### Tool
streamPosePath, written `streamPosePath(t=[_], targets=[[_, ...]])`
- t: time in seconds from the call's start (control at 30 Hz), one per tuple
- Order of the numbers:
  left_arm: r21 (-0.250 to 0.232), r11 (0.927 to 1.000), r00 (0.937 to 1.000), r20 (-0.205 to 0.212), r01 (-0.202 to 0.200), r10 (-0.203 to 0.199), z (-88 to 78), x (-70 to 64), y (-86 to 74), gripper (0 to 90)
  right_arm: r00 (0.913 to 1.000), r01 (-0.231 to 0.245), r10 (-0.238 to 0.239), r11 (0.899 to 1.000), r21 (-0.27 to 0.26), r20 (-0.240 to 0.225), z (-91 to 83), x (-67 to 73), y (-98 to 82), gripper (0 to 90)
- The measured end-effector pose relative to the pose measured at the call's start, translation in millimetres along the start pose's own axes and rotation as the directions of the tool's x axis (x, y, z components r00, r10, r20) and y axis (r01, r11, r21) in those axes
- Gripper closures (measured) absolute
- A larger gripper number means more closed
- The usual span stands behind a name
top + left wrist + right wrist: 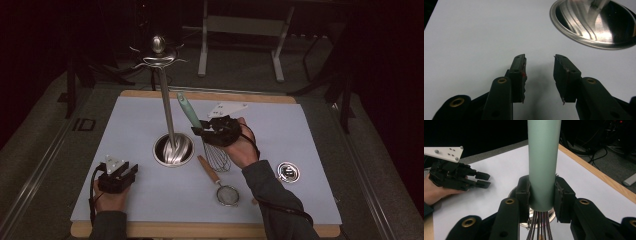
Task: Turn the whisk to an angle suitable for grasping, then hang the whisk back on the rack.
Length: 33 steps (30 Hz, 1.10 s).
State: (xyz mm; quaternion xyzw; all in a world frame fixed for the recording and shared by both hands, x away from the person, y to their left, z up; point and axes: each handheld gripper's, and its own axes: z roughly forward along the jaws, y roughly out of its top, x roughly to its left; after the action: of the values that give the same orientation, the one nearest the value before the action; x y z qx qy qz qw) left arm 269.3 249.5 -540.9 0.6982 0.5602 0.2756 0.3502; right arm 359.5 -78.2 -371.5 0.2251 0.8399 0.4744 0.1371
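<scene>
White table (140,200), stand base (173,149), strainer (227,194)

From my remote station: a dim room with grey carpeted floor (45,120), a wood-edged tabletop (200,231) under a pale sheet (140,120), a grey metal frame (240,30) standing behind it, dark cables (596,150) on the floor, and black surroundings beyond.
</scene>
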Motion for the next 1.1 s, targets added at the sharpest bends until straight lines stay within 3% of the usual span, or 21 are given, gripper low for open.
streamPosePath(t=[1.1], targets=[[-0.003,1.0000,1.0000,0.000,-0.001,0.001,-0.2,-0.3,-0.1,62.0,0.9983,0.051,-0.048,0.995,-0.088,0.033,-9.5,17.9,18.9,69.0]])
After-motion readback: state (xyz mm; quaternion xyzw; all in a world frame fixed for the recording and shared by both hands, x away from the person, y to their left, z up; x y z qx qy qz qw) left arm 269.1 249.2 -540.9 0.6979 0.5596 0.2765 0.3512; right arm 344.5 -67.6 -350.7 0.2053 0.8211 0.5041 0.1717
